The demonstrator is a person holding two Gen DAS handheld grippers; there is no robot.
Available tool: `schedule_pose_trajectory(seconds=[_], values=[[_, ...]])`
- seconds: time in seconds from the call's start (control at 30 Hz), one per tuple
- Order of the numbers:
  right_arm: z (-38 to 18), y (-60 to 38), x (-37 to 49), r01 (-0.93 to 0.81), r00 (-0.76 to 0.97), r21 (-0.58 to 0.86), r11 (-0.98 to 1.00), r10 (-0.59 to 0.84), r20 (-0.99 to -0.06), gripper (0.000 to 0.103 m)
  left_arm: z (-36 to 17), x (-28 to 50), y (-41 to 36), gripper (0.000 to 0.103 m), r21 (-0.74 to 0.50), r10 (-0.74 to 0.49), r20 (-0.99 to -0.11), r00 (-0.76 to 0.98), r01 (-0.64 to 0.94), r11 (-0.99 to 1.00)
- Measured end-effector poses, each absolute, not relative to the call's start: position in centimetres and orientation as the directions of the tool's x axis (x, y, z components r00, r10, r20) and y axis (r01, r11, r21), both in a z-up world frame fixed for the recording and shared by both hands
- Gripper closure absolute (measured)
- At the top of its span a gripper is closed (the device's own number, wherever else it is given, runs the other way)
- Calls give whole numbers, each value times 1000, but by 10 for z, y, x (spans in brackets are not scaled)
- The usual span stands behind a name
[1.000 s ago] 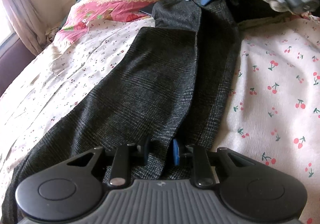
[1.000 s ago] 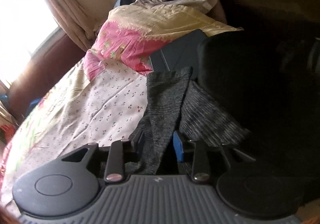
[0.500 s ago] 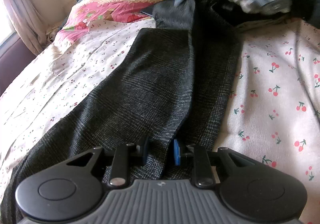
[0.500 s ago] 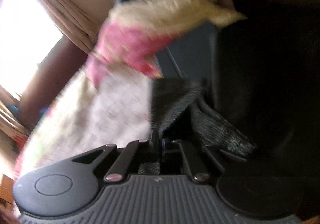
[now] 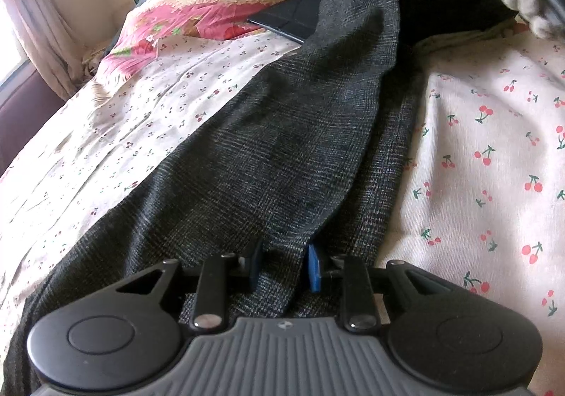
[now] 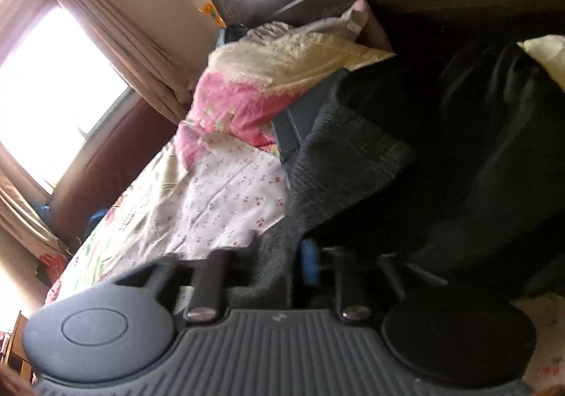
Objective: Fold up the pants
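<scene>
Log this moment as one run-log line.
left gripper: shut on pants | right gripper: jaws opening, pants' far end between them | pants: stretched lengthwise on cherry-print sheet

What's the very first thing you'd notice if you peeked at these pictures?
The long dark grey pants stretch down the middle of the cherry-print bedsheet, from the near edge up toward a pink and cream pillow at the headboard. A fold of them bunches between the left gripper jaws at the bottom.
</scene>
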State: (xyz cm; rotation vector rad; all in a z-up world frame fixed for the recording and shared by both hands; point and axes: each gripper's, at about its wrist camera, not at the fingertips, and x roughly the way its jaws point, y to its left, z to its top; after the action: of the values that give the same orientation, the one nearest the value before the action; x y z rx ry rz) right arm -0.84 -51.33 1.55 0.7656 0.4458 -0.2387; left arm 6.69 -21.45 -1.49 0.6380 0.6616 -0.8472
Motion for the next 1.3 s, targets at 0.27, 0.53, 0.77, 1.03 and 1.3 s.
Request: schedule_pose_trajectory(seconds=[0.27, 0.53, 0.77, 1.03, 1.3], values=[[-9, -490, -6, 370, 824, 595, 714, 43, -565, 52, -13, 66, -209, 58, 233, -460, -734, 499, 822, 519], [-55, -511, 39, 406, 830, 674, 617, 60, -555, 46, -11, 68, -202, 56, 196, -470, -732, 493, 813, 548], [-35, -507, 28, 405, 809, 567, 717, 6, -587, 50, -10, 55, -195, 56, 266, -466, -715, 521, 820, 507], [-15, -500, 39, 348, 821, 562, 751, 46, -570, 97, -14, 56, -204, 79, 308, -417, -722, 552, 796, 522], [21, -521, 11, 253, 888, 680, 688, 115, -446, 98, 23, 37, -185, 83, 208, -494, -703, 511, 812, 545]])
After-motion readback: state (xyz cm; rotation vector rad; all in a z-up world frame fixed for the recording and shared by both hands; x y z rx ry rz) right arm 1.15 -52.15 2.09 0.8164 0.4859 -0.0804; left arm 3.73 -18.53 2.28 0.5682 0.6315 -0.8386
